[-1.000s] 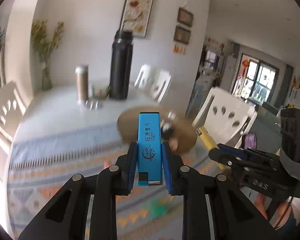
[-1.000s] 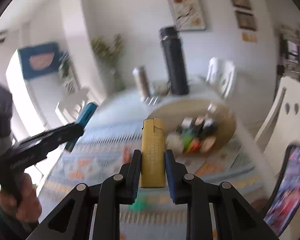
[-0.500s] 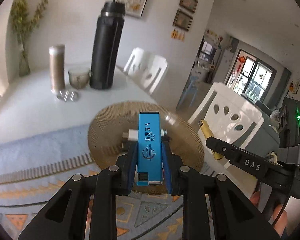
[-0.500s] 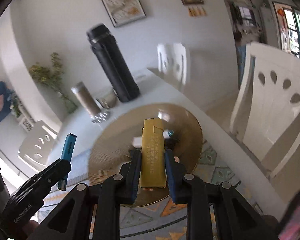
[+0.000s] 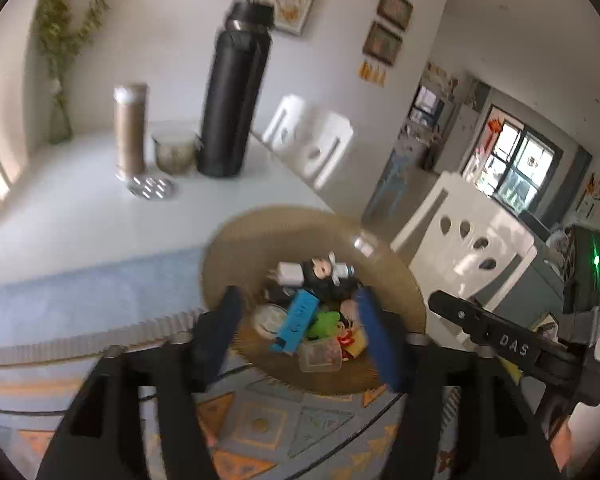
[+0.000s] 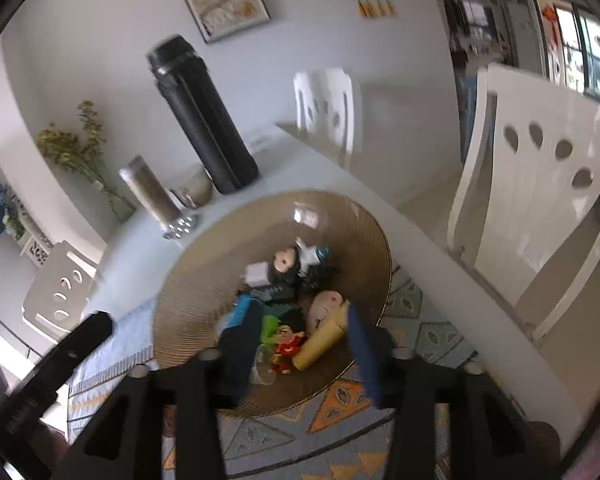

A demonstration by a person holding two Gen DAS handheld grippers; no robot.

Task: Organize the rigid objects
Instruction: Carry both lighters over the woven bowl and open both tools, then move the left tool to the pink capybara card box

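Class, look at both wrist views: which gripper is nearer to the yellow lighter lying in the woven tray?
Right. The right gripper, open, hangs just above the yellow lighter, which lies between its fingers in view. The left gripper, also open, hangs over the blue lighter, farther off in the woven tray.

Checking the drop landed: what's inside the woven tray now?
In the woven tray: blue lighter, yellow lighter, doll figure, white charger, clear cup. Items underneath are hidden.

The left gripper point(image 5: 298, 330) and the right gripper point(image 6: 302, 338) are held side by side, tilted downward, each with its jaws spread wide and nothing clamped between the blue pads point(image 5: 374, 336), the right one lying just beside the left.
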